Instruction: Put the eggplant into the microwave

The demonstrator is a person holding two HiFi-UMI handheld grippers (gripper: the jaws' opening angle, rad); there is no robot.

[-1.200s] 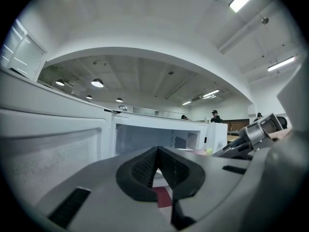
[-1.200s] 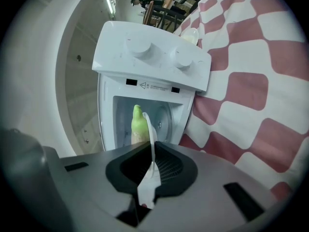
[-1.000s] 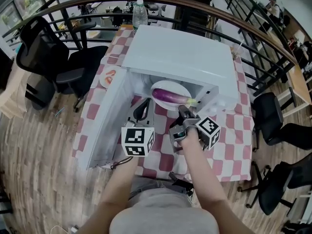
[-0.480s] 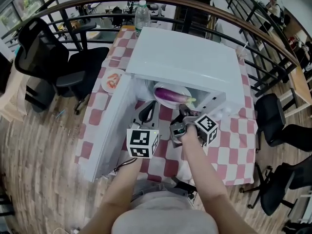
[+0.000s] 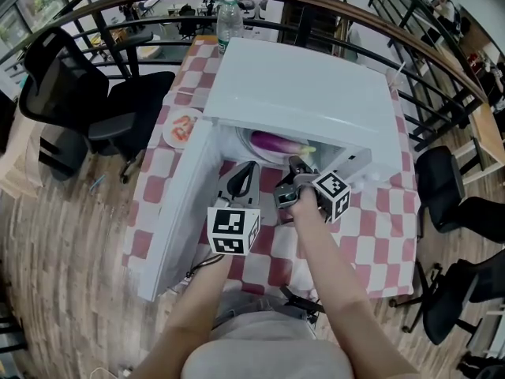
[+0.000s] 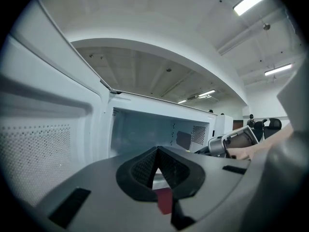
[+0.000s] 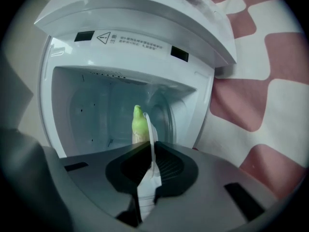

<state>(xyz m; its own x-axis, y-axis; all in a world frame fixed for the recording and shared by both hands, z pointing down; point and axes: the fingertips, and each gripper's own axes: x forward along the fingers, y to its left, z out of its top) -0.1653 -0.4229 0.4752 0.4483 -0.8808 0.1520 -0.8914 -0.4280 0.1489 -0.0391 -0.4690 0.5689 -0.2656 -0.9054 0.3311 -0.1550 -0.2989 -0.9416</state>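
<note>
A purple eggplant [image 5: 276,143] with a green stem [image 7: 138,122] lies on a white plate [image 5: 259,153]. The plate sits just inside the open white microwave [image 5: 304,89], whose door [image 5: 177,204] swings out to the left. My right gripper [image 5: 294,164] is shut on the plate's near rim [image 7: 150,129], at the mouth of the cavity. To its left, in front of the opening, my left gripper [image 5: 251,166] is shut with nothing in it, and it faces the cavity [image 6: 145,129]. Most of the eggplant is hidden under the microwave's top.
The microwave stands on a table with a red and white checked cloth [image 5: 371,235]. A small plate of food [image 5: 181,127] lies left of the door, and a water bottle [image 5: 229,18] stands behind the microwave. Black office chairs [image 5: 87,93] and a curved railing surround the table.
My right gripper has moved forward with the plate, and the eggplant has gone from the doorway deeper into the microwave. The left gripper has edged closer to the opening.
</note>
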